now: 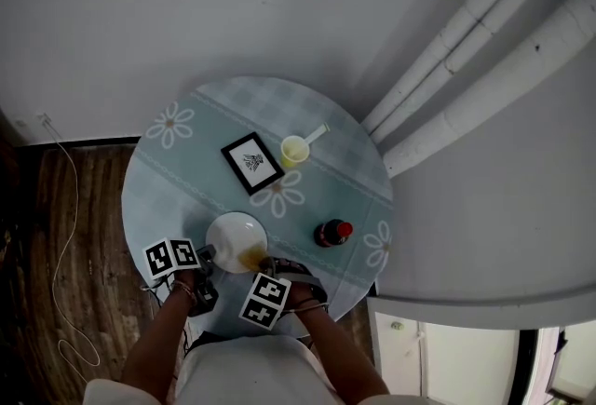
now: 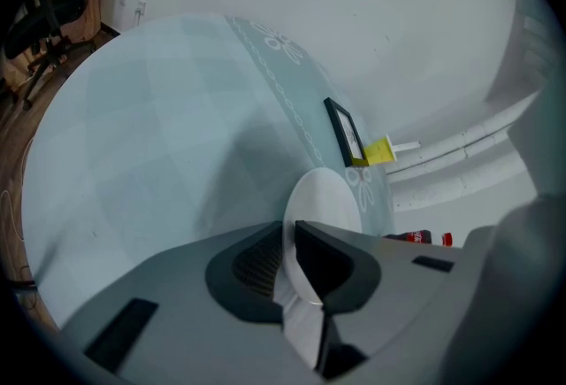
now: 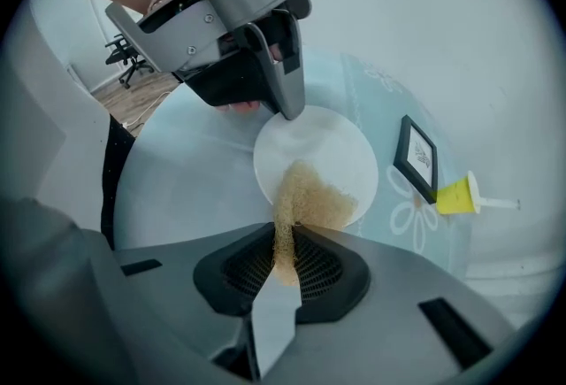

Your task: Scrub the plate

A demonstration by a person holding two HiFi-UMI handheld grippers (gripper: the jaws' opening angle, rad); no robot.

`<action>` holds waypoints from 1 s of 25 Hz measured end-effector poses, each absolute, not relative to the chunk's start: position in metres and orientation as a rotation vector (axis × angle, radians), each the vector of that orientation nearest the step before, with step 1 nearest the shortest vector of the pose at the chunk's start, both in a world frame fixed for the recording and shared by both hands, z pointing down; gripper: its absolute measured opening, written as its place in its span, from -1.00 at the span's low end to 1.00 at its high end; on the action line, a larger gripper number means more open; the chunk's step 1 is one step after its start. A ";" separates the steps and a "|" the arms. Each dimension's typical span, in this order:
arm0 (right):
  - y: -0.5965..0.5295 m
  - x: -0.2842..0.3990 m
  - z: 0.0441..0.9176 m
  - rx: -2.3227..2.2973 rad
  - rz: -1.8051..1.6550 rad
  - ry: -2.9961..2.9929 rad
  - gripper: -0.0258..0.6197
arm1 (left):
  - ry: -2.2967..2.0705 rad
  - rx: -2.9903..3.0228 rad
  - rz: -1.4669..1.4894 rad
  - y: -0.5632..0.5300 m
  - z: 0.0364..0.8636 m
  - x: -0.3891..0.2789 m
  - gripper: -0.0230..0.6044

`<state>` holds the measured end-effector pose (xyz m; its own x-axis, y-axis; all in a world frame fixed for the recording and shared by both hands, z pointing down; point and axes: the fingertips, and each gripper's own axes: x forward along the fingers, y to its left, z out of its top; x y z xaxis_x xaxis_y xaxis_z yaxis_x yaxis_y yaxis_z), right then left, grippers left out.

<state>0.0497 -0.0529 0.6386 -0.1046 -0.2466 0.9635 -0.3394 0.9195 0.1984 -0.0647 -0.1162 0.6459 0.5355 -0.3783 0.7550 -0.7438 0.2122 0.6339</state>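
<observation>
A white plate (image 1: pixel 233 232) lies near the front edge of the round table (image 1: pixel 177 170). My left gripper (image 1: pixel 207 254) is shut on the plate's left rim. In the left gripper view the plate (image 2: pixel 332 193) runs edge-on between the closed jaws of the left gripper (image 2: pixel 289 228). My right gripper (image 1: pixel 267 265) is shut on a tan scrub pad (image 1: pixel 252 256). In the right gripper view the pad (image 3: pixel 311 197) rests on the plate (image 3: pixel 323 140), just ahead of the right gripper (image 3: pixel 287 231). The left gripper (image 3: pixel 285 100) clamps the plate's far rim there.
On the pale blue flowered cloth stand a black picture frame (image 1: pixel 252 161), a yellow cup (image 1: pixel 294 151) and a dark bottle with a red cap (image 1: pixel 332 233). White pipes (image 1: pixel 484 59) run along the wall at right. A white cable (image 1: pixel 67 236) lies on the wooden floor at left.
</observation>
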 end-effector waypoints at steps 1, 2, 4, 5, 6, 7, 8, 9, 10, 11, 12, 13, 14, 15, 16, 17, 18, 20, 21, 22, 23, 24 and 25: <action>-0.056 0.052 0.639 0.462 0.086 -1.687 -0.72 | -1.051 1.399 0.331 -0.116 0.646 -0.064 -0.77; -0.059 0.055 0.639 0.474 0.088 -1.680 -0.72 | -1.050 1.400 0.332 -0.117 0.646 -0.064 -0.77; -0.066 0.060 0.640 0.500 0.091 -1.662 -0.72 | -1.049 1.408 0.338 -0.117 0.646 -0.064 -0.77; -0.070 0.062 0.640 0.511 0.092 -1.655 -0.72 | -1.048 1.412 0.340 -0.117 0.646 -0.064 -0.77; -0.074 0.065 0.640 0.521 0.095 -1.649 -0.72 | -1.048 1.414 0.341 -0.117 0.646 -0.064 -0.77; -0.078 0.066 0.640 0.531 0.096 -1.643 -0.72 | -1.047 1.413 0.339 -0.117 0.646 -0.064 -0.77; -0.082 0.068 0.640 0.539 0.098 -1.637 -0.72 | -1.045 1.410 0.335 -0.117 0.646 -0.064 -0.77; -0.085 0.069 0.640 0.545 0.098 -1.631 -0.72 | -1.042 1.406 0.331 -0.117 0.646 -0.064 -0.77; -0.088 0.070 0.640 0.547 0.097 -1.625 -0.72 | -1.040 1.405 0.328 -0.117 0.646 -0.064 -0.77; -0.091 0.071 0.640 0.547 0.094 -1.617 -0.72 | -1.039 1.406 0.326 -0.117 0.645 -0.064 -0.77; -0.093 0.071 0.640 0.547 0.089 -1.610 -0.72 | -1.038 1.410 0.325 -0.117 0.645 -0.064 -0.77; -0.095 0.072 0.640 0.546 0.082 -1.602 -0.72 | -1.037 1.415 0.324 -0.117 0.645 -0.064 -0.77; -0.098 0.072 0.641 0.547 0.074 -1.596 -0.72 | -1.035 1.419 0.324 -0.117 0.645 -0.064 -0.77; -0.101 0.073 0.640 0.548 0.065 -1.590 -0.72 | -1.032 1.422 0.325 -0.117 0.646 -0.064 -0.77; -0.103 0.073 0.640 0.550 0.054 -1.584 -0.72 | -1.028 1.425 0.329 -0.117 0.646 -0.064 -0.77; -0.106 0.074 0.640 0.551 0.041 -1.574 -0.72 | -1.024 1.427 0.333 -0.117 0.646 -0.063 -0.77; -0.108 0.074 0.640 0.549 0.027 -1.563 -0.72 | -1.020 1.427 0.336 -0.117 0.646 -0.063 -0.77; -0.112 0.073 0.639 0.536 0.000 -1.539 -0.72 | -1.017 1.425 0.333 -0.117 0.645 -0.063 -0.77; -0.113 0.073 0.639 0.524 -0.010 -1.530 -0.72 | -1.016 1.424 0.330 -0.117 0.645 -0.064 -0.77; -0.113 0.073 0.640 0.511 -0.015 -1.523 -0.72 | -1.014 1.425 0.328 -0.117 0.645 -0.064 -0.77; -0.113 0.072 0.640 0.497 -0.017 -1.517 -0.72 | -1.011 1.425 0.326 -0.117 0.646 -0.064 -0.77; -0.113 0.072 0.640 0.482 -0.015 -1.513 -0.72 | -1.008 1.425 0.324 -0.117 0.645 -0.064 -0.77; -0.113 0.072 0.640 0.470 -0.009 -1.510 -0.72 | -1.004 1.426 0.323 -0.117 0.645 -0.064 -0.78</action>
